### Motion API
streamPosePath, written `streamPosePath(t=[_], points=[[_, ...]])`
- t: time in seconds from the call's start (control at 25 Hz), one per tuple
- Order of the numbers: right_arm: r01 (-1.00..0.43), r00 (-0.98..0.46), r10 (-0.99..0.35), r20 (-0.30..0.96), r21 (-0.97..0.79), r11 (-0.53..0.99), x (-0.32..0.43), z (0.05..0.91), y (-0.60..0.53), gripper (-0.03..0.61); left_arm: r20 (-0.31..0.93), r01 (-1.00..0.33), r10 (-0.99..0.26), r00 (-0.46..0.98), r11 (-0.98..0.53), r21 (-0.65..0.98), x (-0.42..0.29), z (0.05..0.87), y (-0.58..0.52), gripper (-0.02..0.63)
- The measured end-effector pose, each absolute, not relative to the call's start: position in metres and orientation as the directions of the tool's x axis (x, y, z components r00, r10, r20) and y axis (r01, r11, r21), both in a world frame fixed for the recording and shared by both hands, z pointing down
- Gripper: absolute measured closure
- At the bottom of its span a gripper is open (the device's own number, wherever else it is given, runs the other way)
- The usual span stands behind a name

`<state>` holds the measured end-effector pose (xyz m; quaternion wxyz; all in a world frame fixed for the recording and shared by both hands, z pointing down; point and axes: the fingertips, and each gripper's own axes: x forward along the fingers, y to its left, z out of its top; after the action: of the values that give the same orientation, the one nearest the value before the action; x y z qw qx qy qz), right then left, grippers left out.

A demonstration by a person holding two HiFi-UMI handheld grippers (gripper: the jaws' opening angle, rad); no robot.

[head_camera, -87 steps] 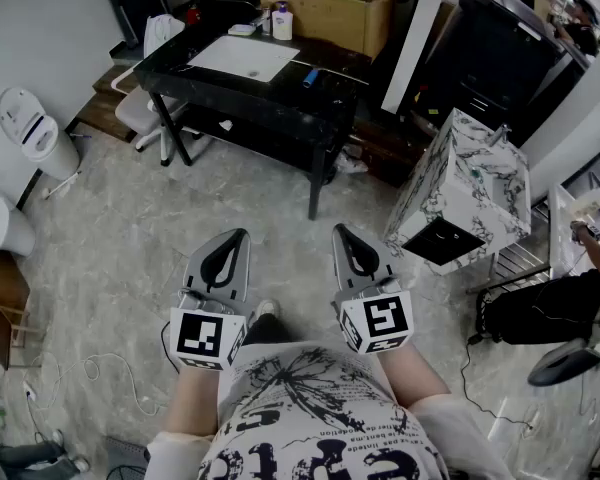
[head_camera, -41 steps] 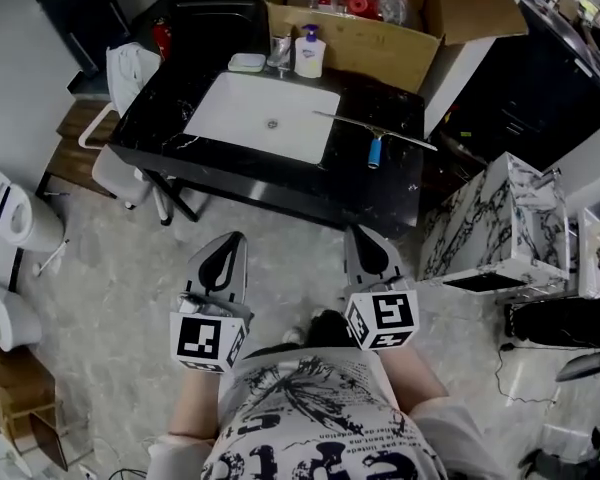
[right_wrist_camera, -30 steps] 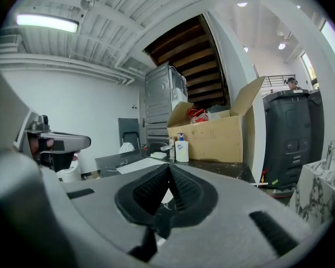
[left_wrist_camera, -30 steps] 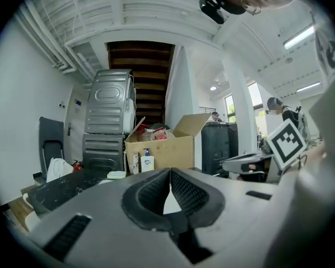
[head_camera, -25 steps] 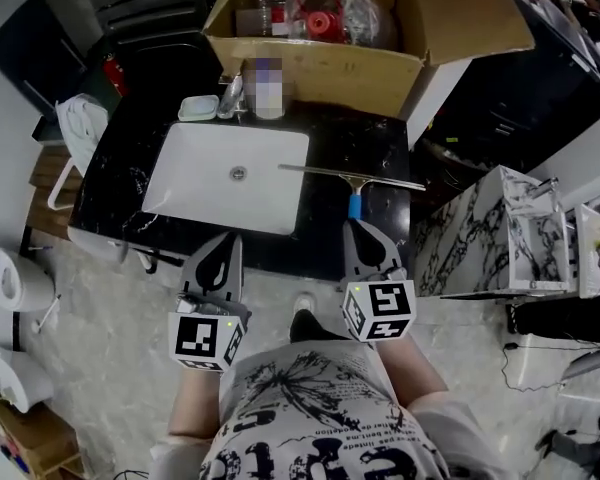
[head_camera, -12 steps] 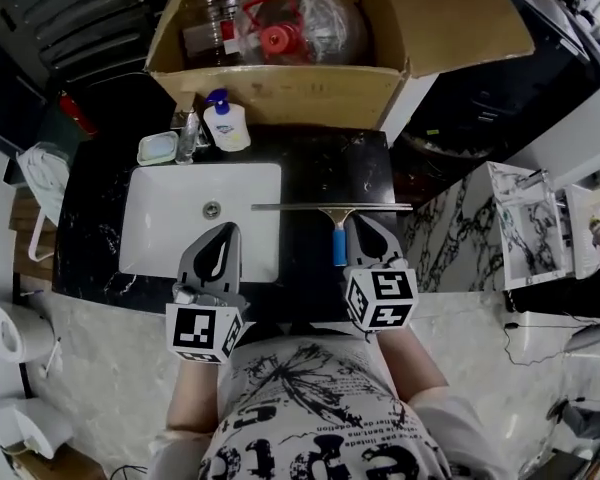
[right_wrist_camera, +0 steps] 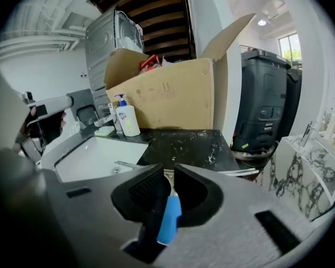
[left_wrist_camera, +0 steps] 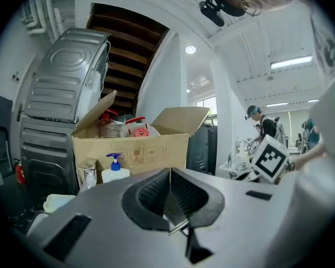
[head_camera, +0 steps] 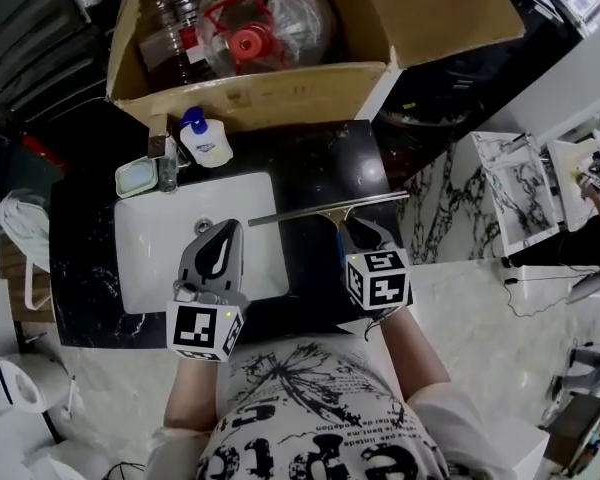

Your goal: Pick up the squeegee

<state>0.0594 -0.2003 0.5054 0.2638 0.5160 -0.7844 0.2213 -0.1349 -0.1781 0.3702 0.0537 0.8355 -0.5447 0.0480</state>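
Head view: squeegee [head_camera: 325, 208] on worktop [head_camera: 330, 173] just right of sink [head_camera: 130, 258], handle mostly hidden under right gripper [head_camera: 365, 226]. Its fingers sit barely apart over the blue handle [right_wrist_camera: 168, 216], contact unclear. Left gripper [left_wrist_camera: 170, 175] fingers clenched, empty.

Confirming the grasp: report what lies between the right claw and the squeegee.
Nothing. The right gripper view shows the right claw closed on the squeegee at its neck, with the blue handle in the hollow between the jaws.

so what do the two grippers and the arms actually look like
Both the left gripper and right gripper are grey, tapering to pointed jaws with black ribbed inner faces. Each carries a white cube printed with black square markers. The person wears a short-sleeved white T-shirt with black print.
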Motion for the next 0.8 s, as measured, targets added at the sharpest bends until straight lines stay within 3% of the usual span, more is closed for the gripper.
streamPosePath(t=[0.28,0.8], points=[[-0.952,-0.225,-0.587,0.777,-0.047,0.303,0.059,0.559,-0.203,0.401,0.168,-0.898,-0.882,0.441,-0.436,0.067,-0.152,0.395,-0.188,0.601],[-0.95,-0.14,-0.412,0.9,-0.005,0.313,0.065,0.606,-0.218,0.407,0.23,-0.911,-0.881,0.413,-0.406,0.08,-0.169,0.425,-0.193,0.601]])
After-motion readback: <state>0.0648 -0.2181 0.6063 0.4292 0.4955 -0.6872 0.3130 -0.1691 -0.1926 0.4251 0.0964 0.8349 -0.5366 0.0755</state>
